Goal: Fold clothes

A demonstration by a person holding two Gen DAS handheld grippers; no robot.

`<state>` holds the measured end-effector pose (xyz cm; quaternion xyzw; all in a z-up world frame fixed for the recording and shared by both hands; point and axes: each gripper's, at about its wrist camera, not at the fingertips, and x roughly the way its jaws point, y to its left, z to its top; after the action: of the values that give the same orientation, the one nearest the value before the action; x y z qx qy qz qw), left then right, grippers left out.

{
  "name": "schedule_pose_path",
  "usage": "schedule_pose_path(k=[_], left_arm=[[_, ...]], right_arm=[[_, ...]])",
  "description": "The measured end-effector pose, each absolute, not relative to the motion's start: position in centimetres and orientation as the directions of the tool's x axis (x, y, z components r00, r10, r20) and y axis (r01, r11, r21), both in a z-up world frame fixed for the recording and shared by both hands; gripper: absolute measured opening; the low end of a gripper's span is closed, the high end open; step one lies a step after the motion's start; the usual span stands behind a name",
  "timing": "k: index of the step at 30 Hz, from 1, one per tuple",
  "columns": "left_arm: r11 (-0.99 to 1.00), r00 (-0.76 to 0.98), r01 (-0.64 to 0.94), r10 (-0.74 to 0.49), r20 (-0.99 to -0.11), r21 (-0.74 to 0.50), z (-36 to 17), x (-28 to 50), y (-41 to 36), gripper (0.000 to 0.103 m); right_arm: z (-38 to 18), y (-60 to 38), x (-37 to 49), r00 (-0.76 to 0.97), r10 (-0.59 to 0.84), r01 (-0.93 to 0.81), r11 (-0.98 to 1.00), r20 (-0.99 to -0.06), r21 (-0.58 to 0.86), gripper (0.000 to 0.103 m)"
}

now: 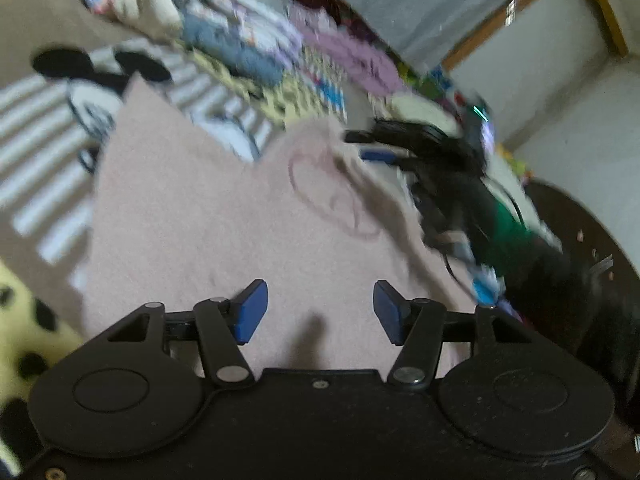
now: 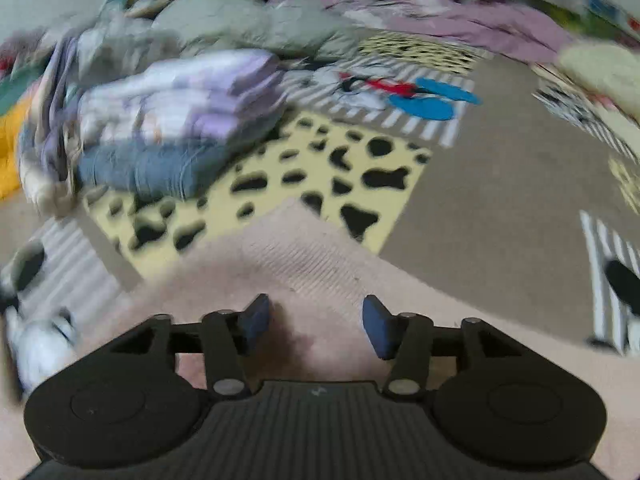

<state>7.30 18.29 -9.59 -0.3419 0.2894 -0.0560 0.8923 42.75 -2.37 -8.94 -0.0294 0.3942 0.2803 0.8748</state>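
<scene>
Blue-padded and spread wide, your left hand-held gripper [image 1: 320, 312] and right hand-held gripper [image 2: 316, 326] both hover empty over a pink knit sweater [image 1: 208, 224] lying on the patterned bedspread [image 2: 332, 168] — soft, light, limp fabric that will sag and drag rather than hold shape. Its ribbed hem [image 2: 304, 256] looks the firmest edge; pinch there or at a corner. A stack of folded clothes [image 2: 168, 120] sits beyond, well apart.
</scene>
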Motion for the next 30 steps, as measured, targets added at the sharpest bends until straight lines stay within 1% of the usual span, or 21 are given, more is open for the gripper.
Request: schedule_pose_path(k=[2,4,6,8,9,10,11,12,14,16,19,20,21,22,23,24,25,26,27,29,30], left_arm=[[0.776,0.848,-0.122,-0.243,-0.470,-0.619,-8.6,6.9,19.5,0.058],[0.806,0.853,-0.167,-0.170,-0.493,-0.567,-7.8,7.0,20.6,0.058],[0.823,0.855,-0.179,-0.141,-0.500,-0.539,-8.0,7.5,21.4,0.058],[0.838,0.796,-0.218,-0.144,-0.587,-0.501,-9.5,8.9,21.6,0.058],[0.861,0.751,-0.250,-0.116,-0.650,-0.443,-10.7,9.6,21.4,0.053],[0.888,0.744,-0.255,-0.072,-0.664,-0.382,-11.1,9.7,20.9,0.047],[0.904,0.747,-0.255,-0.042,-0.664,-0.344,-10.7,9.4,20.3,0.046],[0.905,0.748,-0.263,-0.026,-0.663,-0.333,-10.1,8.9,19.7,0.045],[0.894,0.777,-0.247,-0.049,-0.628,-0.375,-9.2,7.5,18.7,0.048],[0.881,0.799,-0.193,-0.114,-0.591,-0.431,-9.0,6.1,17.0,0.051],[0.899,0.793,-0.088,-0.198,-0.576,-0.430,-9.2,5.0,13.3,0.054],[0.905,0.778,-0.062,-0.220,-0.589,-0.421,-9.5,4.8,12.0,0.055],[0.911,0.757,-0.043,-0.239,-0.608,-0.411,-9.9,4.7,10.8,0.056],[0.921,0.728,-0.029,-0.247,-0.640,-0.388,-10.5,4.9,9.6,0.060],[0.943,0.699,-0.024,-0.221,-0.680,-0.331,-11.0,5.1,8.4,0.060],[0.969,0.701,-0.012,-0.169,-0.693,-0.248,-11.0,4.8,6.9,0.060],[0.979,0.706,0.013,-0.153,-0.692,-0.203,-10.5,4.5,5.6,0.060],[0.975,0.705,0.049,-0.186,-0.685,-0.214,-10.0,4.2,4.8,0.060],[0.963,0.705,0.082,-0.239,-0.667,-0.258,-9.5,3.9,4.3,0.060],[0.943,0.705,0.103,-0.294,-0.646,-0.317,-8.6,3.5,3.3,0.060],[0.933,0.701,0.116,-0.320,-0.637,-0.341,-8.2,3.4,2.9,0.060]], right_arm=[[-7.4,-4.8,40.7,0.529,0.527,-0.495,0.828,-0.665,0.263,0.051],[-5.8,-7.3,38.6,0.527,0.582,-0.475,0.806,-0.619,0.354,0.051],[-5.1,-9.7,34.8,0.516,0.607,-0.484,0.789,-0.604,0.379,0.052],[-4.8,-13.2,30.7,0.534,0.609,-0.455,0.792,-0.587,0.407,0.054],[-4.6,-14.9,28.7,0.543,0.609,-0.441,0.793,-0.578,0.421,0.054],[-4.5,-16.6,26.7,0.552,0.609,-0.426,0.793,-0.570,0.435,0.054],[-4.5,-18.8,25.0,0.576,0.595,-0.388,0.803,-0.561,0.452,0.054],[-4.5,-21.0,23.3,0.599,0.579,-0.350,0.810,-0.553,0.470,0.054],[-4.3,-26.1,19.9,0.653,0.533,-0.261,0.825,-0.538,0.501,0.055],[-4.2,-31.1,16.8,0.718,0.465,-0.151,0.830,-0.518,0.536,0.059],[-4.5,-37.9,12.0,0.789,0.366,0.002,0.802,-0.494,0.597,0.061],[-4.8,-39.7,10.6,0.804,0.336,0.044,0.789,-0.491,0.613,0.062],[-5.0,-41.4,9.3,0.817,0.306,0.086,0.773,-0.488,0.628,0.062],[-5.5,-43.0,8.0,0.827,0.275,0.133,0.752,-0.491,0.645,0.062],[-6.0,-43.9,7.1,0.831,0.253,0.164,0.740,-0.496,0.653,0.062],[-6.7,-44.7,6.3,0.831,0.232,0.198,0.727,-0.506,0.658,0.062],[-7.4,-45.6,5.5,0.830,0.210,0.232,0.713,-0.517,0.662,0.062],[-8.2,-46.0,4.9,0.823,0.195,0.265,0.698,-0.533,0.665,0.062],[-9.0,-45.9,4.6,0.814,0.189,0.289,0.688,-0.549,0.666,0.063],[-10.4,-45.5,4.1,0.792,0.179,0.328,0.681,-0.584,0.654,0.064],[-11.1,-45.2,3.8,0.782,0.176,0.343,0.680,-0.598,0.648,0.066]])
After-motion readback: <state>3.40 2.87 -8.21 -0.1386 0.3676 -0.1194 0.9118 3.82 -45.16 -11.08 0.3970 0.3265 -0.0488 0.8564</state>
